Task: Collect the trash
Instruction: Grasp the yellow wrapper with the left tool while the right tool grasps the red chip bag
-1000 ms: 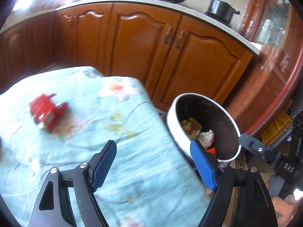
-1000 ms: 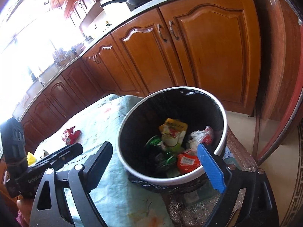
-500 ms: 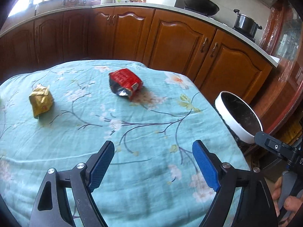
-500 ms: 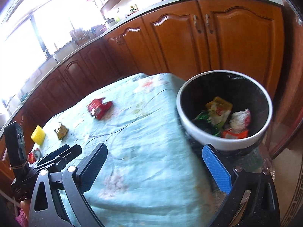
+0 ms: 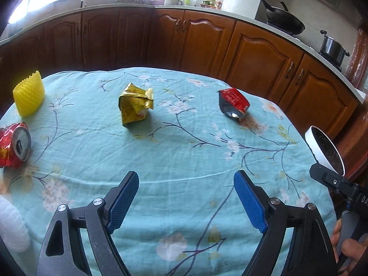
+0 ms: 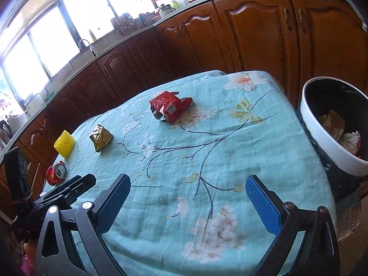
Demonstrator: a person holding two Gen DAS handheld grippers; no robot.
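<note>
A crumpled yellow wrapper [image 5: 135,104] lies mid-table, also in the right wrist view [image 6: 101,138]. A red snack bag [image 5: 233,102] lies to its right [image 6: 170,107]. A crushed red can [image 5: 13,145] lies at the left edge [image 6: 56,172]. The white-rimmed bin [image 6: 326,138] with several wrappers inside stands off the table's right side [image 5: 322,149]. My left gripper [image 5: 184,197] is open and empty over the near table. My right gripper [image 6: 193,202] is open and empty, near the bin side.
A yellow ridged sponge-like piece [image 5: 28,96] stands at the far left [image 6: 64,146]. A white ridged object [image 5: 11,225] lies at the near left edge. The floral blue tablecloth [image 5: 184,151] covers the table. Wooden cabinets [image 5: 253,57] run behind.
Both grippers have swung left, away from the bin and back over the table. The wrapper, can and sponge have come into view. Both stay open.
</note>
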